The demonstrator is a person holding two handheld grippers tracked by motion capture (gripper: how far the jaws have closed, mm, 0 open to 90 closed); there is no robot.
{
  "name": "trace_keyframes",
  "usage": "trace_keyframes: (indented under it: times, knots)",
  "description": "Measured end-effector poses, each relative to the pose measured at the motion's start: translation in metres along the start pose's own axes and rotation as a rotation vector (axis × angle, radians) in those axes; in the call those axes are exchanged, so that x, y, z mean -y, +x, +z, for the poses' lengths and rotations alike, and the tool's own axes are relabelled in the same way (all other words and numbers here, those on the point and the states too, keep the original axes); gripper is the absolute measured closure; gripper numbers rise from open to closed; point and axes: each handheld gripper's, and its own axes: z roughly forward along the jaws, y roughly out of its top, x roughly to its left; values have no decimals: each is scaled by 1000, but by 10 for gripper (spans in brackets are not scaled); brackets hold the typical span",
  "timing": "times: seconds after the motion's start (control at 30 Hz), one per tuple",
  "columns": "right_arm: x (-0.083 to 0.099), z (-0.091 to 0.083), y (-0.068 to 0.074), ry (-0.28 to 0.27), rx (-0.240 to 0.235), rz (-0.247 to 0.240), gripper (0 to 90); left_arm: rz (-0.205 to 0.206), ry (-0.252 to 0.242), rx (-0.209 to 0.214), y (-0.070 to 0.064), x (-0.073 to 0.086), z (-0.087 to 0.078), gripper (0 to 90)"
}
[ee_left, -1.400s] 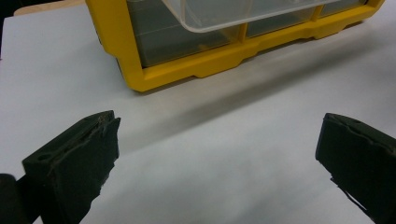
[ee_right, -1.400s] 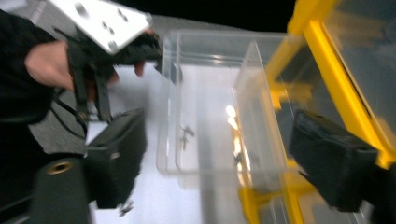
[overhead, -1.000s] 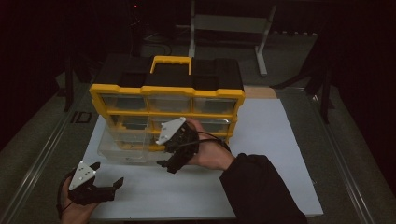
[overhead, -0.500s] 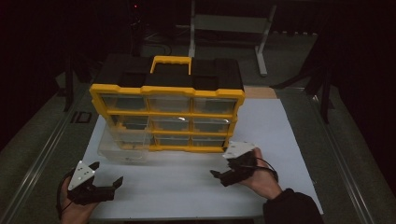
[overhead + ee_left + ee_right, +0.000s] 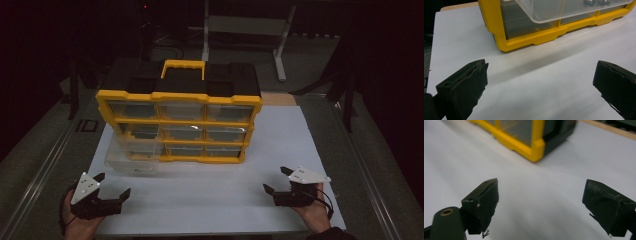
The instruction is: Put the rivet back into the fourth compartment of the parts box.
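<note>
Yellow drawer cabinet [image 5: 178, 120] on white sheet [image 5: 220, 190], clear drawer [image 5: 134, 159] pulled out, left gripper [image 5: 112, 185] and right gripper [image 5: 276, 180] before it, jaws wide apart, empty.

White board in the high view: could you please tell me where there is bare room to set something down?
The widest bare patch on the white board runs between the left gripper and right gripper, in front of the yellow organizer. A strip right of the organizer is free too. The near-left is tighter, under the pulled-out clear drawer.
</note>
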Motion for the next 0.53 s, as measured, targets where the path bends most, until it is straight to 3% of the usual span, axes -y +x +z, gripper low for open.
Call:
trace_keyframes:
  times: [0.17,0.27,0.53]
  knots:
    - [19,-19,-7,-46,47,67,130,2,-11,-8,0,-1,-2,0]
    - [23,-23,-10,-64,71,77,124,2,-14,-12,0,-1,-2,0]
    - [24,-22,-10,-76,81,75,122,5,-12,-14,0,-1,-1,0]
